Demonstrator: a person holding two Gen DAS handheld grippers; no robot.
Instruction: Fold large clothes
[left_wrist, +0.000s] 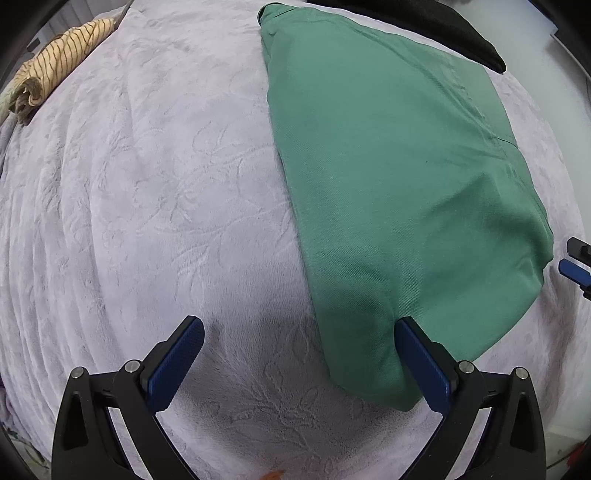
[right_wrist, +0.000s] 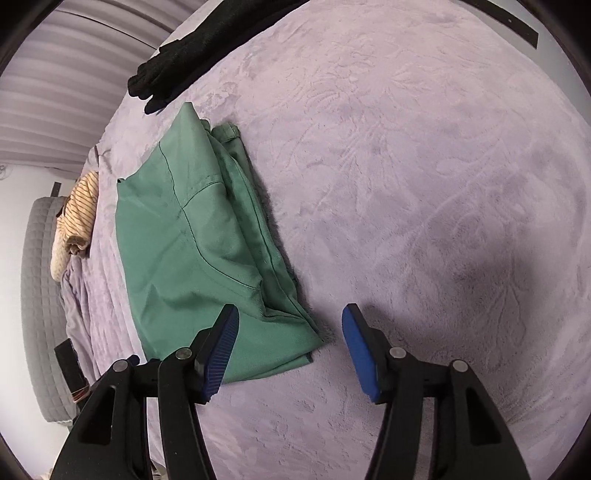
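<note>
A green garment (left_wrist: 399, 192) lies folded into a long flat rectangle on a lilac plush blanket (left_wrist: 155, 206). My left gripper (left_wrist: 299, 332) is open and empty, hovering over the garment's near corner, its right pad over the cloth. In the right wrist view the same garment (right_wrist: 199, 251) lies left of centre with its layered edges showing. My right gripper (right_wrist: 290, 321) is open and empty just above the garment's near right corner. The right gripper's blue fingertips (left_wrist: 574, 271) also show at the left wrist view's right edge.
A striped beige garment (left_wrist: 59, 62) lies bunched at the blanket's far left edge, and it also shows in the right wrist view (right_wrist: 75, 221). A black garment (left_wrist: 443, 26) lies beyond the green one, also visible in the right wrist view (right_wrist: 177, 62). A grey quilted mattress side (right_wrist: 40, 295) shows at left.
</note>
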